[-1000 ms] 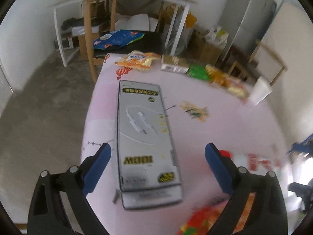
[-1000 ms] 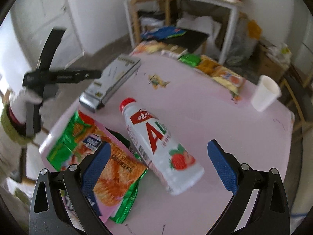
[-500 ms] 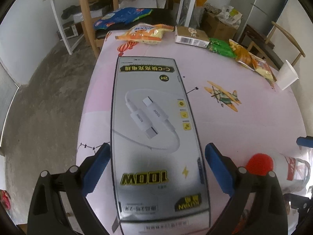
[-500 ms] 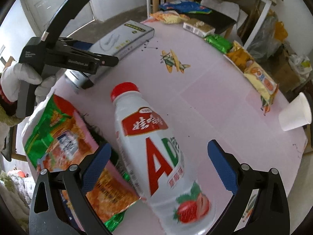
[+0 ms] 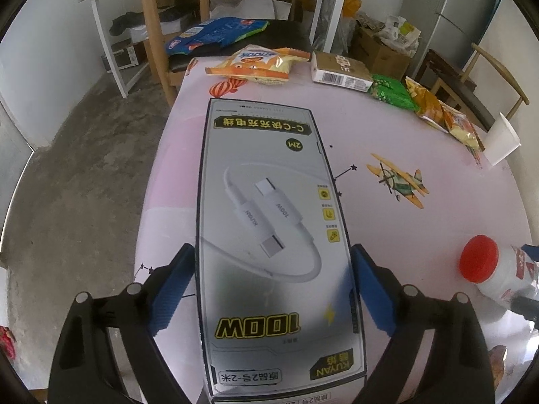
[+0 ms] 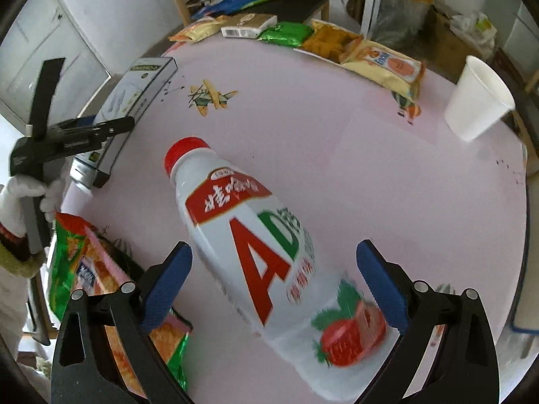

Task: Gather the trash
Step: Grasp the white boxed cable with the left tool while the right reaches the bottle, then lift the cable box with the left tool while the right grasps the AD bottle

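A long grey charging-cable box (image 5: pixel 269 235) lies on the pink table (image 5: pixel 404 128) near its left edge. My left gripper (image 5: pixel 273 289) is open, with its blue pads on either side of the box's near half and very close to its sides. A white drink bottle (image 6: pixel 256 252) with a red cap (image 6: pixel 183 151) lies on its side. My right gripper (image 6: pixel 273 279) is open and straddles the bottle's body. The right wrist view also shows the left gripper (image 6: pixel 77 134) held by a white-gloved hand (image 6: pixel 23 195) over the cable box (image 6: pixel 134 84).
An orange and green snack bag (image 6: pixel 81 269) lies at the near left by the bottle. Several snack packets (image 5: pixel 262 64) and a small carton (image 5: pixel 340 70) line the far edge. A white paper cup (image 6: pixel 478 101) stands at the right. A wooden chair (image 5: pixel 155 33) is beyond the table.
Both grippers moved forward and lower. The cable box now sits between the left fingers and the bottle between the right fingers. Neither finger gap has changed.
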`<action>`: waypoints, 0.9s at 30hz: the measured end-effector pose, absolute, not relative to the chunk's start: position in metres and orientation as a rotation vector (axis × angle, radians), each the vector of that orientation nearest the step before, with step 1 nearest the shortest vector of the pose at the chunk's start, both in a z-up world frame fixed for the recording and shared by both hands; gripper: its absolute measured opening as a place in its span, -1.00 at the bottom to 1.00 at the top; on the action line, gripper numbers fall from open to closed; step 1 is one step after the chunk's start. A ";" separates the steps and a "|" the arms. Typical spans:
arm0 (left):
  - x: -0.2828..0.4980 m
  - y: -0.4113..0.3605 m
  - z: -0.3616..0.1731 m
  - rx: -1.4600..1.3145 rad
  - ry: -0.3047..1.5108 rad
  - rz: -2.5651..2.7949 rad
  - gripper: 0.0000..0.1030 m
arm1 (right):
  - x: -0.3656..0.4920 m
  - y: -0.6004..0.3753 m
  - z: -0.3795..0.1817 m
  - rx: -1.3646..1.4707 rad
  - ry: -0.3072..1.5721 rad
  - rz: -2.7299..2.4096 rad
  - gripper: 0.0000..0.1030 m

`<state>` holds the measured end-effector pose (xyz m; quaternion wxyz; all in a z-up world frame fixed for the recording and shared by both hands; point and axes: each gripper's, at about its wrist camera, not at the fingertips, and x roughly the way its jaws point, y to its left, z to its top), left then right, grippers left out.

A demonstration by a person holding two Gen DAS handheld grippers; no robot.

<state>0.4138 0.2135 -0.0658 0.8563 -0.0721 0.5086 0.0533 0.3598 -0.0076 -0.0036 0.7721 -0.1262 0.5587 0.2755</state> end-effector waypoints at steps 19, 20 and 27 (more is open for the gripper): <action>0.371 0.217 -0.025 -0.199 0.962 0.086 0.59 | 0.342 -0.007 -0.005 -0.327 1.194 0.489 0.42; 0.365 0.217 -0.021 -0.210 0.950 0.079 0.59 | 0.342 -0.008 -0.001 -0.311 1.193 0.486 0.40; 0.319 0.212 0.010 -0.272 0.868 0.025 0.59 | 0.318 -0.031 0.017 -0.201 1.181 0.464 0.30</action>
